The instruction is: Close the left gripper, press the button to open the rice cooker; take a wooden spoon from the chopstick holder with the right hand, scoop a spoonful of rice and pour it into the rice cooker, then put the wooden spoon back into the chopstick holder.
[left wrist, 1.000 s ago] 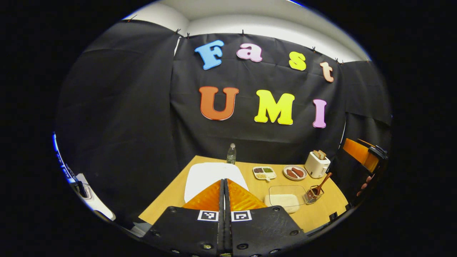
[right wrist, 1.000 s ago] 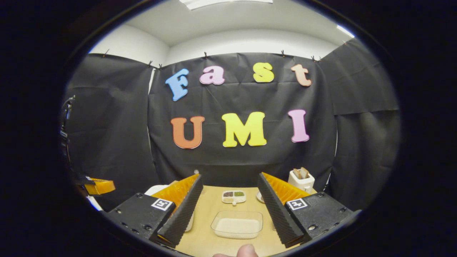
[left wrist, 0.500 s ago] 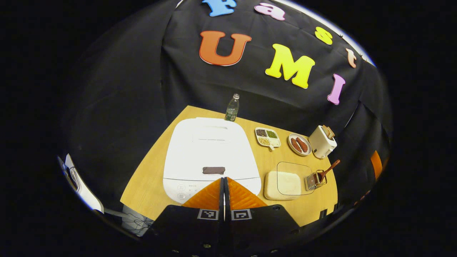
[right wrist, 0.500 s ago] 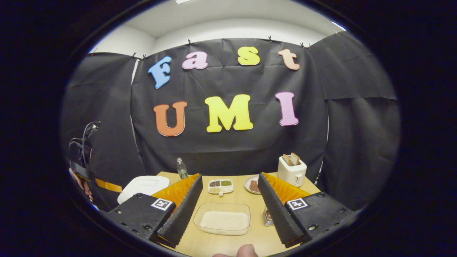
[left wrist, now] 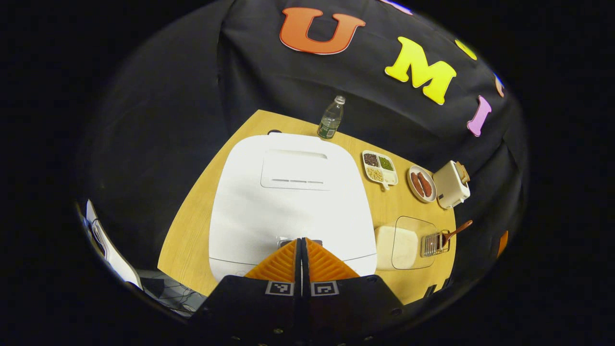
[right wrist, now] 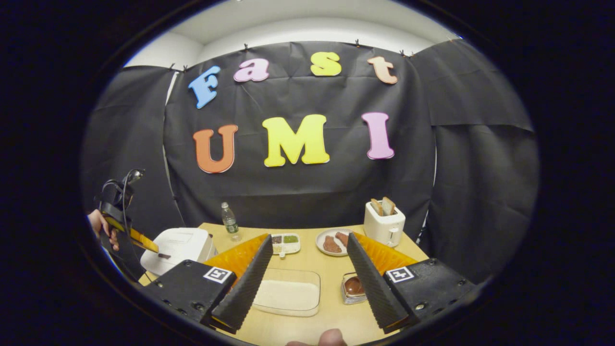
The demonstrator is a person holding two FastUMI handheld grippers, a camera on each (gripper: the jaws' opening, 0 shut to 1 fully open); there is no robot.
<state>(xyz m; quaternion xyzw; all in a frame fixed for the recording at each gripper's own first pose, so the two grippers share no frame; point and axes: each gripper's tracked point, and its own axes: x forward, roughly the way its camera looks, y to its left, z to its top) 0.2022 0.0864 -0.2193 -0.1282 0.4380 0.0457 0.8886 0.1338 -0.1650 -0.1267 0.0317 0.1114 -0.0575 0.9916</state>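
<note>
The left gripper [left wrist: 301, 242] has its fingers pressed together, tips at the front edge of the white rice cooker [left wrist: 288, 202] – lid down. The right gripper [right wrist: 307, 278] hangs spread wide above the rice container [right wrist: 288, 294]; the wooden spoon [left wrist: 456, 229] stands in the chopstick holder [left wrist: 434, 244] beside it.

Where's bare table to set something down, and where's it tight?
Free: the strip of table between the rice cooker and the table's edge, and the patch ringed by sectioned dish, plate, rice container and chopstick holder. Tight: the row from bottle to toaster, and container against holder.
</note>
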